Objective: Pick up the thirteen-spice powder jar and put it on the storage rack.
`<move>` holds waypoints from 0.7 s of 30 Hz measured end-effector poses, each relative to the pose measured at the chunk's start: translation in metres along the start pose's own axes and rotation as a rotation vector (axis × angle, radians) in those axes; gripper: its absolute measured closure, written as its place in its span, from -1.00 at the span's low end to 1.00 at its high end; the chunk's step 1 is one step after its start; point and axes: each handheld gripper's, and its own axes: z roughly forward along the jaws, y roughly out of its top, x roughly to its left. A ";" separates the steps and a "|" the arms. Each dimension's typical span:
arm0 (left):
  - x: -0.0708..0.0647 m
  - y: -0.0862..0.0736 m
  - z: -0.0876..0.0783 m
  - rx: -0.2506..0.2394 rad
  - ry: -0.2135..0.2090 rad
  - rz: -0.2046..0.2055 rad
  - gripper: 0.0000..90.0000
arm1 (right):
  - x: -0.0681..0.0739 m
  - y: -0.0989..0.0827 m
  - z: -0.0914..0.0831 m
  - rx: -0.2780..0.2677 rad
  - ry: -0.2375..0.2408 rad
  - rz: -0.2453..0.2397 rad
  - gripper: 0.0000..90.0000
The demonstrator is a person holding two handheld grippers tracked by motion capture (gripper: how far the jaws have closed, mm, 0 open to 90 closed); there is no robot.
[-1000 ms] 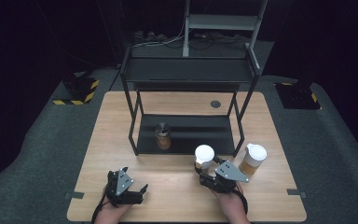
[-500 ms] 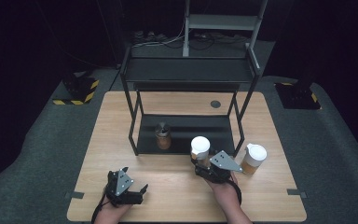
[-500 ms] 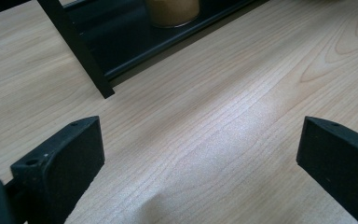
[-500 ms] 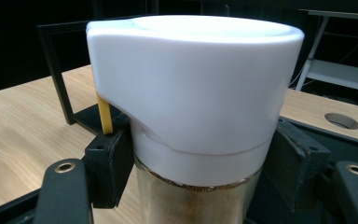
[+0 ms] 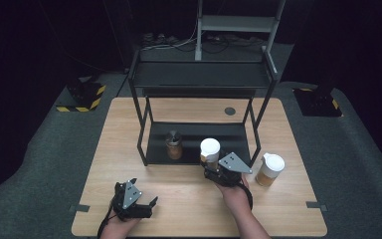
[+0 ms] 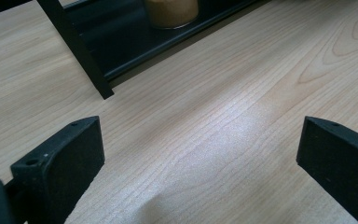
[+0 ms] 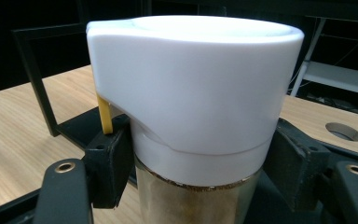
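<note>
The right gripper (image 5: 213, 172) is clamping a white-lidded jar (image 5: 210, 150) just under its lid, so the jar is sitting upright between the jaws with its brown contents showing below the white cap. In the right gripper view the jar (image 7: 193, 107) is pressing against both black jaws, one on each side, and a thin yellow strip is hanging down from the lid edge on the left side of that view. This jar is sitting right at the front edge of the black rack (image 5: 199, 79), just ahead of the gripper. A second white-lidded jar (image 5: 270, 169) is standing on the table (image 5: 288, 214) off to the right of the right gripper, near but not touching it. Further ahead and to the left of that gripper, a small dark-lidded jar (image 5: 174, 145) is resting on the rack's bottom shelf. The left gripper (image 5: 144, 205) is hanging out low over the near part of the table, well apart from the right one, with its jaws spread wide and nothing between them. In the left gripper view, bare wood is showing between the jaws, and the rack's leg (image 6: 77, 51) and the bottom of the small jar (image 6: 170, 11) are sitting ahead of it on the black shelf. I can't tell whether the left gripper is touching the table or floating just above it.
</note>
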 end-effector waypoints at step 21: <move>0.001 -0.002 -0.001 -0.008 -0.004 -0.011 -0.97 | 0.007 0.001 0.039 0.002 -0.026 0.007 -0.33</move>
